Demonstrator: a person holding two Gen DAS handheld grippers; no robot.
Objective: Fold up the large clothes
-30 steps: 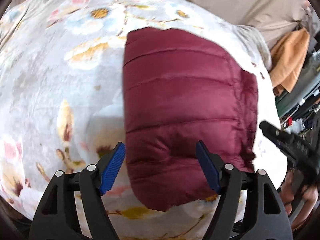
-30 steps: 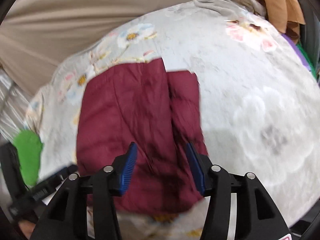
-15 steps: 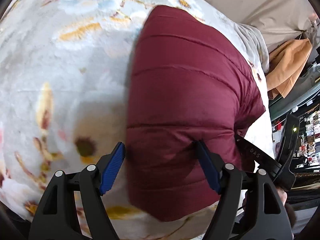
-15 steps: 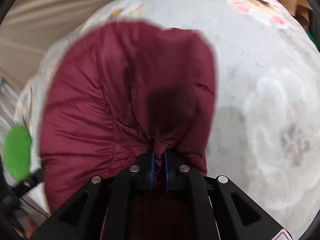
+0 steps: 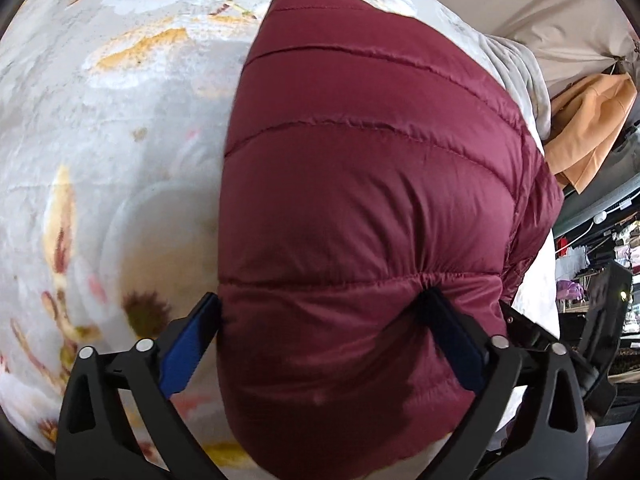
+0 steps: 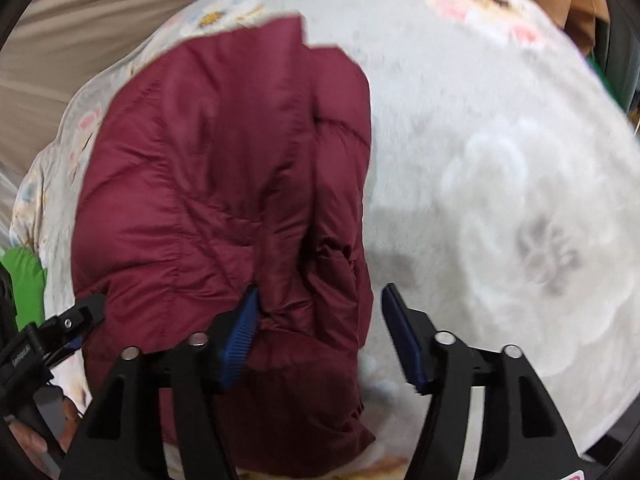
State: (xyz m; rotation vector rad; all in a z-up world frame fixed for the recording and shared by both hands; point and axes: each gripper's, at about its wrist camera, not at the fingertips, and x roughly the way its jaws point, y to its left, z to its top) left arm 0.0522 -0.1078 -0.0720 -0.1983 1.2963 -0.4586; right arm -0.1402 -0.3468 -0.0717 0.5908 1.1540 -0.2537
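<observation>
1. Left gripper [image 5: 320,328]: at the near edge of the blanket, pointing steeply down. Its jaws have just been opening and stand wide apart. The near part of the jacket bulges between them. One blue pad [image 5: 188,350] lies just beside the jacket's left side; the other is pushed against the puffed fabric at a stitched seam. Nothing is clamped.

2. Right gripper [image 6: 318,336]: also at the near edge, over the jacket's right side. Its jaws have just been opening and stand apart. A bunched fold of the jacket lies between them, against the left-hand pad [image 6: 242,338]; the right-hand pad is clear of the fabric, over bare blanket. The fold is not pinched. The view is blurred.

3. Jacket [image 5: 360,200]: dark red, quilted, folded into a compact bundle. It lies on the blanket, running from the near edge toward the far edge. In the right wrist view its far end [image 6: 224,152] shows a stepped outline.

4. Blanket [image 5: 120,120]: pale, with a flower print; it carries the jacket and covers the whole surface.

5. Far side: a beige sheet [image 6: 100,12] beyond the blanket's far edge, and an orange garment [image 5: 588,128] off its far right corner.
</observation>
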